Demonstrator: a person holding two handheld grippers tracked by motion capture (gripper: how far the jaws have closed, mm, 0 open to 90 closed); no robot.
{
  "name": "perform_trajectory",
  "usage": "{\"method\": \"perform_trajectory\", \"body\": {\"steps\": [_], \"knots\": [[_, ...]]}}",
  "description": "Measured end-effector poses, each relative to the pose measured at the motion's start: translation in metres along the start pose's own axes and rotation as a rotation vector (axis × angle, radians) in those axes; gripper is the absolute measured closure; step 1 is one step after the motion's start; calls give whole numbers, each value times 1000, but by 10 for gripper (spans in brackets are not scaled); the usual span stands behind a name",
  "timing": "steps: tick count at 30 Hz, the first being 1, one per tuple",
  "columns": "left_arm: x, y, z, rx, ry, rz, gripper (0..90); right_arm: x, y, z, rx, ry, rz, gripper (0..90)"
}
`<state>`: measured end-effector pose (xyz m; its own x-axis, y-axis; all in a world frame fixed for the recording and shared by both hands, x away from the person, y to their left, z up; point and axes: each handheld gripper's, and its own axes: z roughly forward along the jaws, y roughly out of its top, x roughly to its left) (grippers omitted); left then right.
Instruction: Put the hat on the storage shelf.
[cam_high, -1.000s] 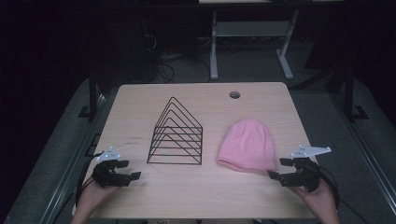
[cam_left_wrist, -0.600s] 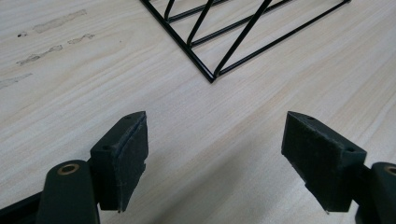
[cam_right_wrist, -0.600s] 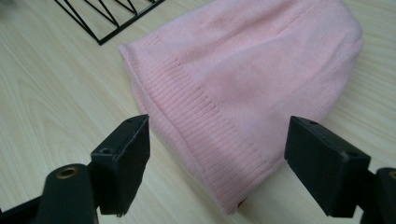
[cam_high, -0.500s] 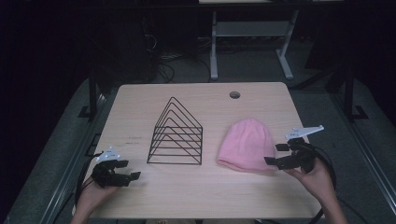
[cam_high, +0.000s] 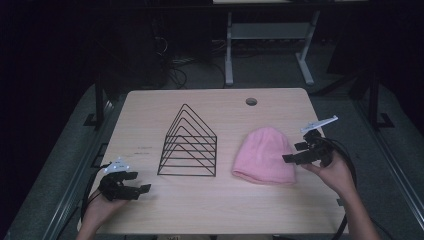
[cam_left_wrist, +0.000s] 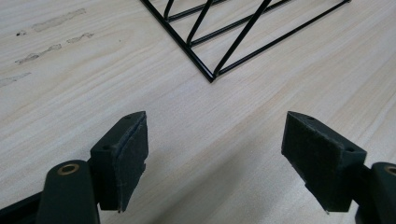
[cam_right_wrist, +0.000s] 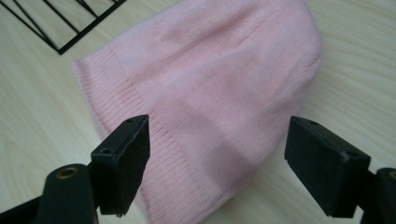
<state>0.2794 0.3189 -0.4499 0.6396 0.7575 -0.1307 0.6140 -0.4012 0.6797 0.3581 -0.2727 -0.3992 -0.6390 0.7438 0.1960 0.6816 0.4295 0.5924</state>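
Note:
A pink knit beanie lies flat on the wooden table, right of centre, also seen close up as the beanie. My right gripper hovers at the beanie's right edge, open, its jaws wide above the ribbed brim. A black wire rack of triangular frames stands in the middle of the table. My left gripper rests open near the front left corner, its jaws spread over bare wood, with the rack's corner just ahead.
A round cable hole sits near the table's far edge. Behind the table stand a white frame and loose cables on a dark floor. Faint marks show on the wood left of the rack.
My right gripper has moved up and left from the table's front right toward the beanie's right edge. The left gripper has stayed put.

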Motion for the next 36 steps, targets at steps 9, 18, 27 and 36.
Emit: {"method": "perform_trajectory", "body": {"steps": [9, 18, 27, 36], "knots": [[-1, 0, 0, -4, -1, -2, 230, -17, 20, 13, 37, -11, 14, 219], [-1, 1, 0, 1, -5, -1, 230, -31, 36, 22, 64, -14, 33, 220], [0, 1, 1, -4, -4, -4, 230, -39, 53, 36, 83, -42, 49, 227], [2, 0, 1, -8, -5, -11, 230, -49, 61, 64, 156, -43, 92, 281]]}}
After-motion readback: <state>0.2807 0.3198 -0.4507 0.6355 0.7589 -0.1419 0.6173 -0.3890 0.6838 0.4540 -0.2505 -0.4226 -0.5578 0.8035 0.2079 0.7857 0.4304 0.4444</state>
